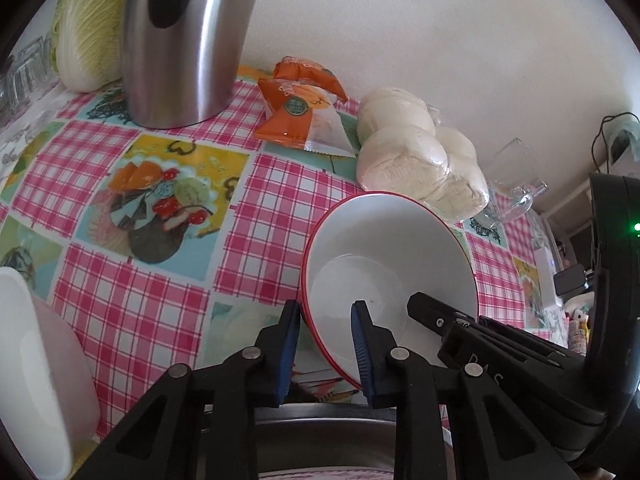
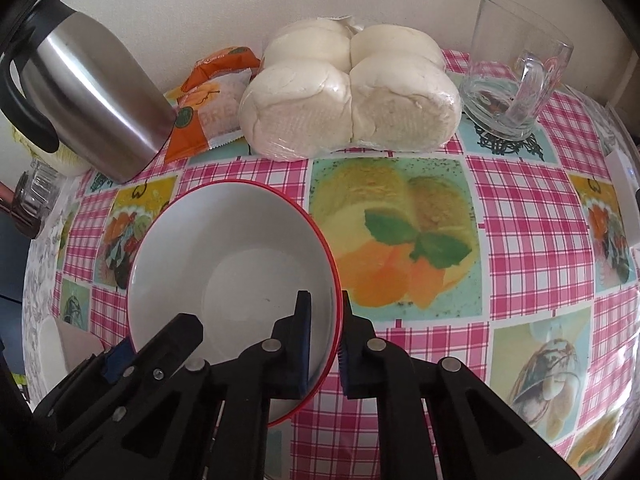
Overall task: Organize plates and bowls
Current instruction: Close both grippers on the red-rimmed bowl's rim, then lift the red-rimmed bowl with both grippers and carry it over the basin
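Left wrist view: a white bowl with a red rim [image 1: 384,264] sits tilted on the checked tablecloth [image 1: 132,316], near the table's front edge. The left gripper [image 1: 326,354] is clenched on the bowl's near-left rim, one blue-padded finger outside the wall and one inside. The right gripper [image 1: 472,332] reaches in from the right, one black finger over the bowl's near-right side. Right wrist view shows the same bowl [image 2: 224,256] with the right gripper [image 2: 324,344] clamped on its near-right rim, one pad inside and one outside. Beyond the bowl, by the far wall, lie a bag of white buns [image 2: 348,96] and an orange bread packet [image 2: 208,100]. A steel kettle [image 2: 92,92] stands far left, a glass mug [image 2: 516,72] far right. A napa cabbage [image 1: 88,24] lies behind the kettle.
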The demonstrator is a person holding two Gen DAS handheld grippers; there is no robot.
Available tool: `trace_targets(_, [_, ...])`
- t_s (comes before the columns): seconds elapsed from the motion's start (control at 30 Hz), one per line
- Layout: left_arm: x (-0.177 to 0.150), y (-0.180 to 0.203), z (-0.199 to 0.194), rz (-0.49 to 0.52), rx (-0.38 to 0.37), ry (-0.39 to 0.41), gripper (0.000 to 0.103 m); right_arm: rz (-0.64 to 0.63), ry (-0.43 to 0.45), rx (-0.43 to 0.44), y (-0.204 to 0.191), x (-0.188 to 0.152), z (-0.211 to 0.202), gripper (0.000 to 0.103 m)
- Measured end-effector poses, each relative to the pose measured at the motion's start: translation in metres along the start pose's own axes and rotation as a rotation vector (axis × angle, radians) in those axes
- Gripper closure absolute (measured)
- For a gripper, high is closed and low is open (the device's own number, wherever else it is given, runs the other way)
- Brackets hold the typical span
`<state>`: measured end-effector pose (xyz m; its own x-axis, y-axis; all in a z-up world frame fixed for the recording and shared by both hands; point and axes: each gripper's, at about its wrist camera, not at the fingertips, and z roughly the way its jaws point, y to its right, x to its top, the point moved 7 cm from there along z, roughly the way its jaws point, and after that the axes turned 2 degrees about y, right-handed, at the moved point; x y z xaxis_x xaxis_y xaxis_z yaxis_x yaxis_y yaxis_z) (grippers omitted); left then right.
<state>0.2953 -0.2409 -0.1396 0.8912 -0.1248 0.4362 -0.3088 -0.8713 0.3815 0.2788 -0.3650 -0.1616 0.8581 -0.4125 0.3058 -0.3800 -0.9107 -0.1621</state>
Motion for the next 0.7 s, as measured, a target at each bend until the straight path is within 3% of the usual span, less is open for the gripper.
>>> trace_targets(0.33, [0.005,0.017,-0.012,0.012,-0.038,0.037,0.074,-0.009,0.067,-0.004,0.009,0.003,-0.028,0.091])
trace_targets(0.7, [0.003,0.042,-0.064,0.067,-0.025,0.103,0.074,-0.009,0.145,-0.009,0.009,-0.005,-0.084,0.091])
